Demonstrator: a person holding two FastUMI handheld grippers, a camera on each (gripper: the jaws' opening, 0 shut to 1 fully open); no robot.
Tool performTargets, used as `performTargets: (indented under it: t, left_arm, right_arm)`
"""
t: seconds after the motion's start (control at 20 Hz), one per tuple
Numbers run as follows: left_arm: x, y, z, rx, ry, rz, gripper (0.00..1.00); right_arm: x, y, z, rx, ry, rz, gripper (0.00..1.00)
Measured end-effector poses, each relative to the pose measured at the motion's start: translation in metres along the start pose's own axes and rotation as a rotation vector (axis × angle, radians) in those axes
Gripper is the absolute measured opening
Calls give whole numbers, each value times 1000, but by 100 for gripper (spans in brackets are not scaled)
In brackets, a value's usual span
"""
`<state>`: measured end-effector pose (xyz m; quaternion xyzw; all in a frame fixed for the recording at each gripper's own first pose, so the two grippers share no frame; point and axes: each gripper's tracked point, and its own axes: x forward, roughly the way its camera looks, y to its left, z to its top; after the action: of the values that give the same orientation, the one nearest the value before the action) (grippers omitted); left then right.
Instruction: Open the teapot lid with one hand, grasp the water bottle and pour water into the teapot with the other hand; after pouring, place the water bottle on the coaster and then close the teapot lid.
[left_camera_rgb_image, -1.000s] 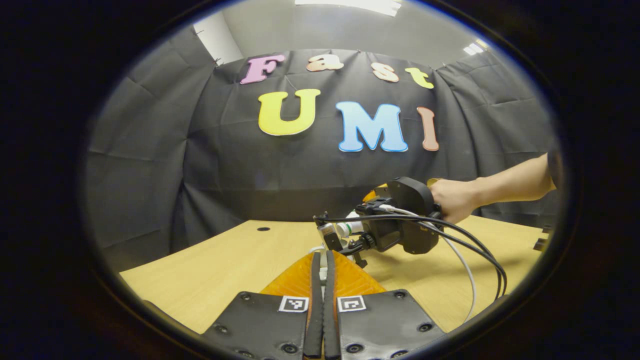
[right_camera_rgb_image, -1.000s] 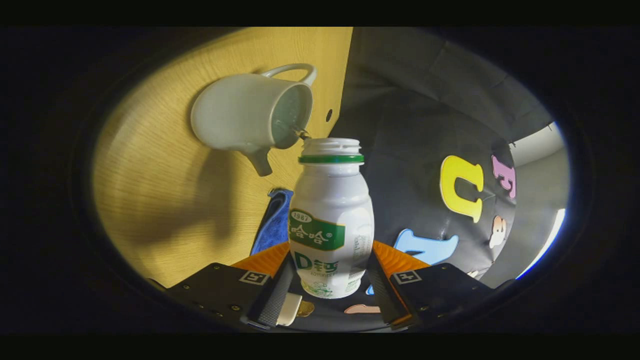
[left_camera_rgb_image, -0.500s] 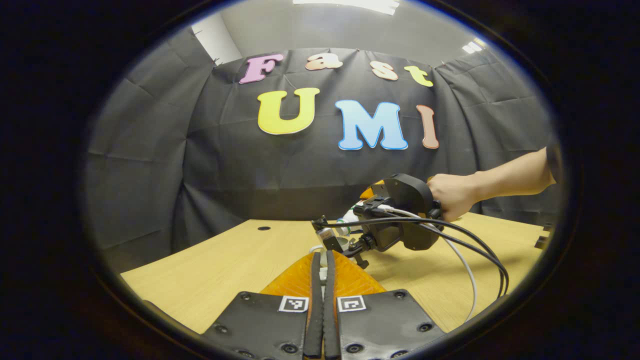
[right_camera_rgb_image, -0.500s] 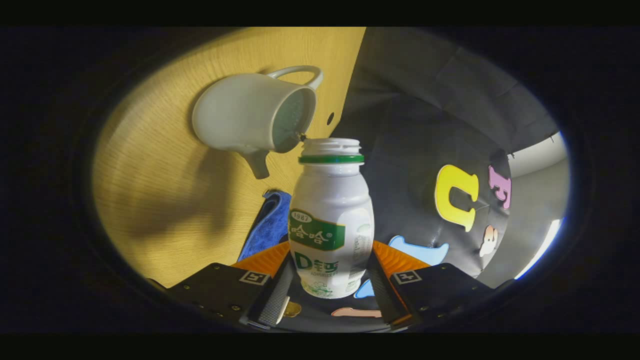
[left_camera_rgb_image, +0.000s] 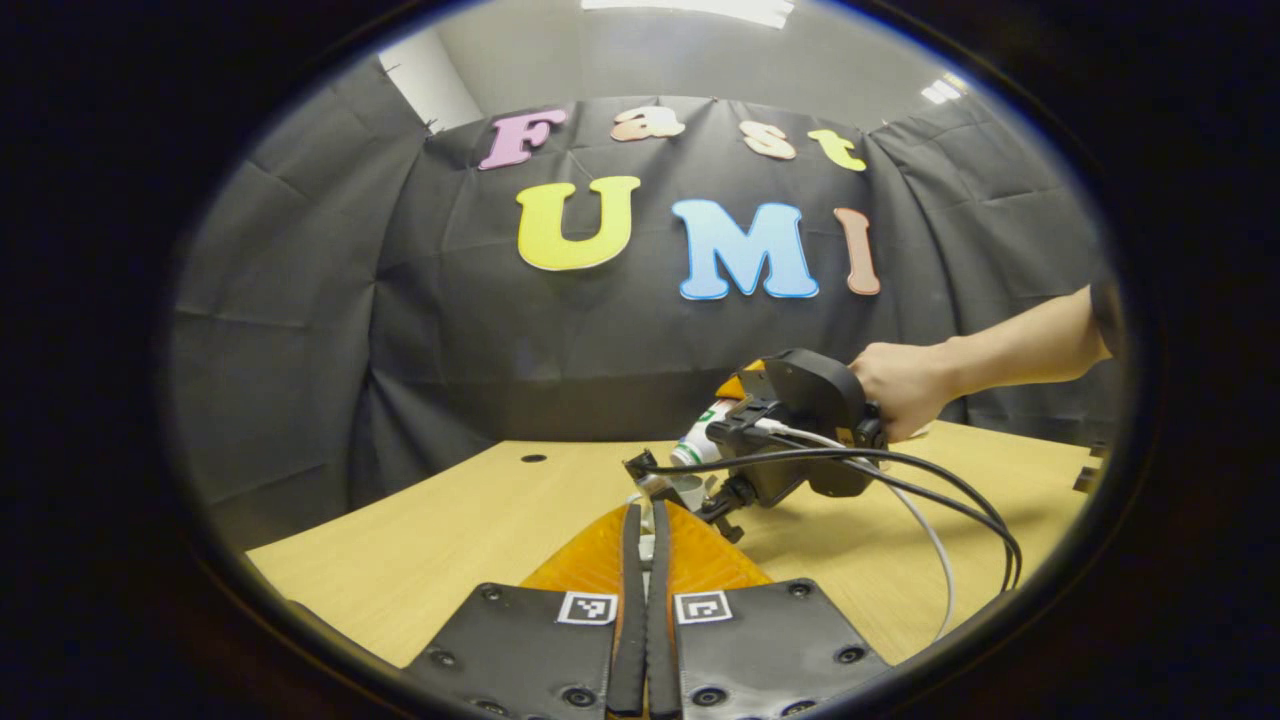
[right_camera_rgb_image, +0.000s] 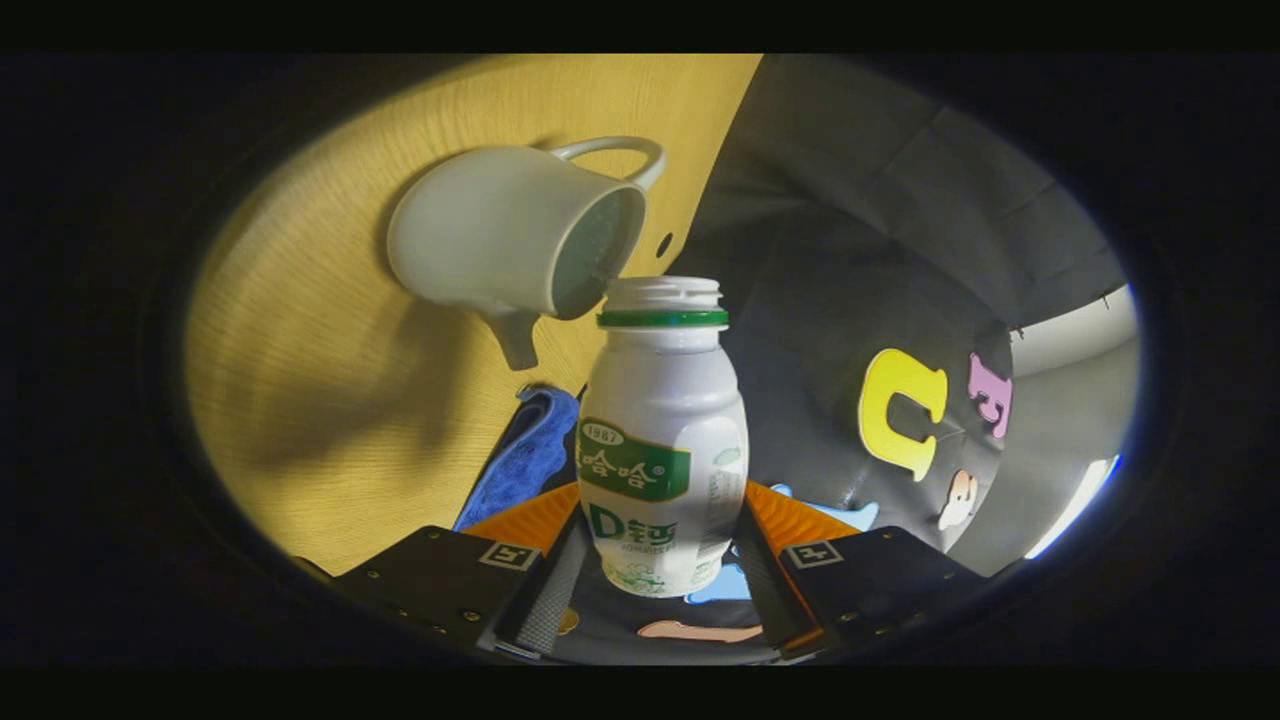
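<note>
In the right gripper view my right gripper (right_camera_rgb_image: 660, 525) is shut on a white water bottle (right_camera_rgb_image: 662, 440) with a green neck ring. The bottle lies tipped over, its open mouth at the rim of the lidless white teapot (right_camera_rgb_image: 500, 240). The left gripper view has the right gripper (left_camera_rgb_image: 715, 430), held by a hand (left_camera_rgb_image: 895, 395), tilting the bottle (left_camera_rgb_image: 695, 447) mouth-down over the teapot's rim (left_camera_rgb_image: 688, 490). My left gripper (left_camera_rgb_image: 645, 515) is closed on a thin white piece, seemingly the lid's knob. The lid itself is hidden under the fingers.
A blue cloth mat (right_camera_rgb_image: 520, 455) lies on the wooden table (right_camera_rgb_image: 330, 400) beside the teapot's spout. Black and white cables (left_camera_rgb_image: 940, 500) trail from the right gripper across the table (left_camera_rgb_image: 450, 530). A small hole (left_camera_rgb_image: 533, 458) sits near the table's far edge.
The right gripper has rotated and raised the bottle's base, so its mouth points more steeply into the teapot. My left gripper has stayed put.
</note>
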<state>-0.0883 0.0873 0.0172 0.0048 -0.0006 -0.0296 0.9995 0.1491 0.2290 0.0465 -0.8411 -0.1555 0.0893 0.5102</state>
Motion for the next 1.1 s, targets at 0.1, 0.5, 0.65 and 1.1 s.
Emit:
performTargets:
  t: [0.1, 0.5, 0.65, 1.1]
  left_arm:
    - [-1, 0, 0, 3, -1, 3, 7]
    - [0, 0, -2, 7, 3, 9, 7]
    - [1, 1, -2, 10, 6, 10, 7]
    - [2, 1, -3, 5, 7, 11, 7]
  right_arm:
    - [-1, -1, 2, -8, -5, -4, 74]
    - [2, -4, 2, -27, -18, -8, 74]
    - [0, -3, 4, -25, -21, -9, 74]
    - [2, 3, 3, 34, -27, 11, 74]
